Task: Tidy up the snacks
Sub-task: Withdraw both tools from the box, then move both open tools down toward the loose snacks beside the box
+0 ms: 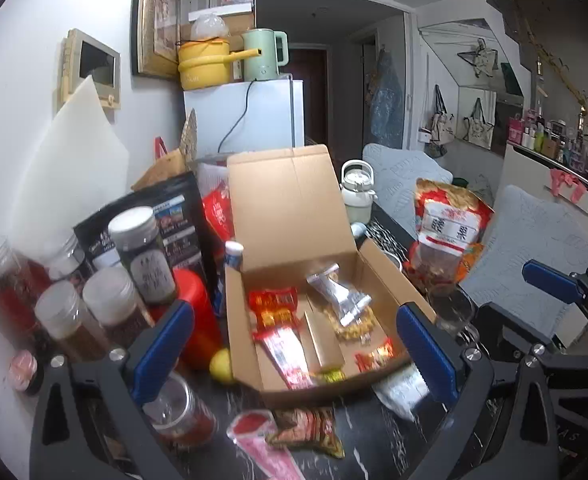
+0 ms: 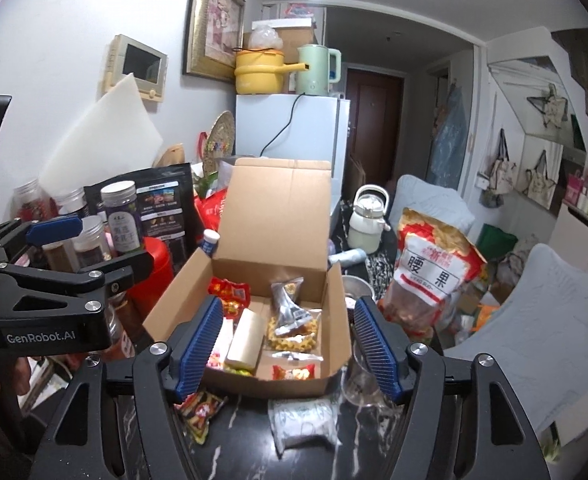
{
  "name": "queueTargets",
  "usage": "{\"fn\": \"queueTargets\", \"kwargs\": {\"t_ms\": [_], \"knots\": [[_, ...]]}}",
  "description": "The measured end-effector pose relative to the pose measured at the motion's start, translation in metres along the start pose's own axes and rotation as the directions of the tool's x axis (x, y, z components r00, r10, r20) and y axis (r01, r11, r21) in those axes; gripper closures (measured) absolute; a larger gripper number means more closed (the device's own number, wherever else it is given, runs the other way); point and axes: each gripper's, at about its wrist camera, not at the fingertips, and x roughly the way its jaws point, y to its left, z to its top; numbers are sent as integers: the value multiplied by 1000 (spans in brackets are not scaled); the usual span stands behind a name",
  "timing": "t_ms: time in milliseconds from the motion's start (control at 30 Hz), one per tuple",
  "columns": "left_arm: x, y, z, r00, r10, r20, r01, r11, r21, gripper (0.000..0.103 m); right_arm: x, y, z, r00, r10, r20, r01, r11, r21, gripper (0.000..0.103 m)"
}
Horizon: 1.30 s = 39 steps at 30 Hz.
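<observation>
A cardboard box [image 2: 253, 276] sits open on the dark marbled table [image 2: 245, 444], its lid standing upright at the back, and both tongs hang just in front of it, pointing in. The left tongs [image 1: 294, 344] are spread wide with nothing between the blue pads [image 1: 161, 344]; the right tongs [image 2: 289, 348] are likewise wide open and empty, their fingers [image 2: 378, 352] framing the near half of the box. Inside the box lie several small snacks: a silver packet [image 2: 287, 304] standing on a clear bag of yellow pieces [image 2: 289, 338], red wrappers [image 2: 229, 292] at the back left, a pale bar [image 2: 245, 334] lying along the middle, and a small red-and-yellow sweet [image 2: 294, 372] near the front wall. More snacks are outside it on the table: a red and yellow packet [image 2: 199, 412] just in front of the left corner, a white pouch [image 2: 302, 420] in front of the middle, and a pink packet [image 1: 261, 444] nearer the left tongs. A big bag of cashews [image 2: 434, 276] stands to the right of the box, with a clear glass [image 2: 360, 384] between them. To the left are a cluster of jars [image 1: 93, 304], a red tin [image 1: 195, 312], a black pouch [image 1: 169, 220] and a lemon [image 1: 221, 366] touching the box's corner
</observation>
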Motion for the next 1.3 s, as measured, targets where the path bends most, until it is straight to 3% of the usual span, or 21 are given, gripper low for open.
{"fn": "queueTargets", "kwargs": {"t_ms": [533, 800, 1000, 1300], "knots": [[-22, 15, -69, 997, -39, -69, 38, 999, -14, 0, -35, 28, -57, 1000, 11, -25, -10, 1000, 11, 32], [-13, 25, -106, 994, -34, -102, 31, 999, -25, 0, -27, 42, -92, 997, 37, -70, -36, 999, 29, 32], [5, 29, -137, 981, -39, -192, 33, 999, -32, 0, -15, 54, -115, 990, 63, -129, -60, 998, 27, 32], [20, 42, -172, 965, -27, -262, 14, 999, -51, 0, 9, 65, -146, 970, 108, -218, -96, 993, 64, 32]]}}
